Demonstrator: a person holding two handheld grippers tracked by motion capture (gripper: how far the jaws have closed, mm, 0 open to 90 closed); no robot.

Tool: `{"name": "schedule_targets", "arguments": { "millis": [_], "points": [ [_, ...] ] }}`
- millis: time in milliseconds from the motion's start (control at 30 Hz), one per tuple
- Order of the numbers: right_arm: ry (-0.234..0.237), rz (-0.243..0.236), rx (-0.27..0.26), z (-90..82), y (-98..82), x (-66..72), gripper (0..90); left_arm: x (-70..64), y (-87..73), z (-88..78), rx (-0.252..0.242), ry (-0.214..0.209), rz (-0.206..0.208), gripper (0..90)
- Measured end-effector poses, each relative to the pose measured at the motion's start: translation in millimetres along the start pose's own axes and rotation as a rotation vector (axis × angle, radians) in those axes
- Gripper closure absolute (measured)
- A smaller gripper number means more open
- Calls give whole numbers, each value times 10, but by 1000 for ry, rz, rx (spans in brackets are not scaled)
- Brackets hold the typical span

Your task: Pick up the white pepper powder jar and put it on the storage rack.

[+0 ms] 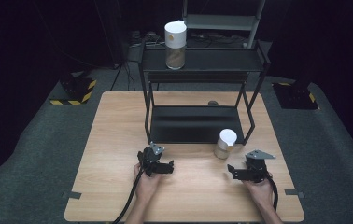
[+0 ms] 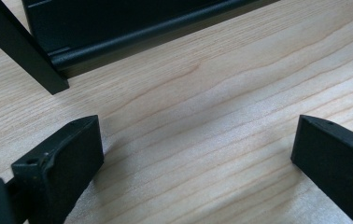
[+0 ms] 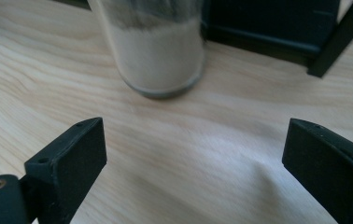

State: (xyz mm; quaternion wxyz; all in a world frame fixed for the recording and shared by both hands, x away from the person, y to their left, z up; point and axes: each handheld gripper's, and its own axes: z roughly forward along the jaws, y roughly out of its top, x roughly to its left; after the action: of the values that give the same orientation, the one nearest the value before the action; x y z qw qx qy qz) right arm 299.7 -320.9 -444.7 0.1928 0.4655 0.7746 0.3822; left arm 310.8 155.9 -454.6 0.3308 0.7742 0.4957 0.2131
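A small clear jar (image 1: pixel 224 144) with a white lid and pale powder inside stands on the wooden table (image 1: pixel 118 121) just in front of the black shelf rack (image 1: pixel 198 125). My right gripper (image 1: pixel 233 171) rests near the table's front right, open, its jaws wide apart with nothing between them. Just ahead of those jaws, in the right gripper view, stands the jar (image 3: pixel 158 51). My left gripper (image 1: pixel 169 166) lies at the front centre-left, open over bare wood (image 2: pixel 198 140). A taller white-lidded jar (image 1: pixel 175 44) stands on the rack's top shelf.
The rack's black leg (image 2: pixel 23 49) and lower shelf edge (image 2: pixel 132 32) are close ahead of the left gripper. A rack leg (image 3: pixel 338 39) stands to the right of the small jar. A small dark round object (image 1: pixel 213 103) lies on the table behind the rack.
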Motion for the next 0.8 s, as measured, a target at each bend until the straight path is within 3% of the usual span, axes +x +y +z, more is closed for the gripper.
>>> {"name": "schedule_targets", "arguments": {
  "millis": [300, 533, 800],
  "points": [
    [32, 21, -66, 76, 136, 97, 76, -1, -2, 0, -1, 0, -1, 24],
    [11, 40, -122, 125, 229, 190, 97, -1, -2, 0, -1, 0, 1, 24],
    [-18, 13, -158, 199, 362, 324, 189, -1, -3, -1, -1, 0, 0, 25]
  ]
}}
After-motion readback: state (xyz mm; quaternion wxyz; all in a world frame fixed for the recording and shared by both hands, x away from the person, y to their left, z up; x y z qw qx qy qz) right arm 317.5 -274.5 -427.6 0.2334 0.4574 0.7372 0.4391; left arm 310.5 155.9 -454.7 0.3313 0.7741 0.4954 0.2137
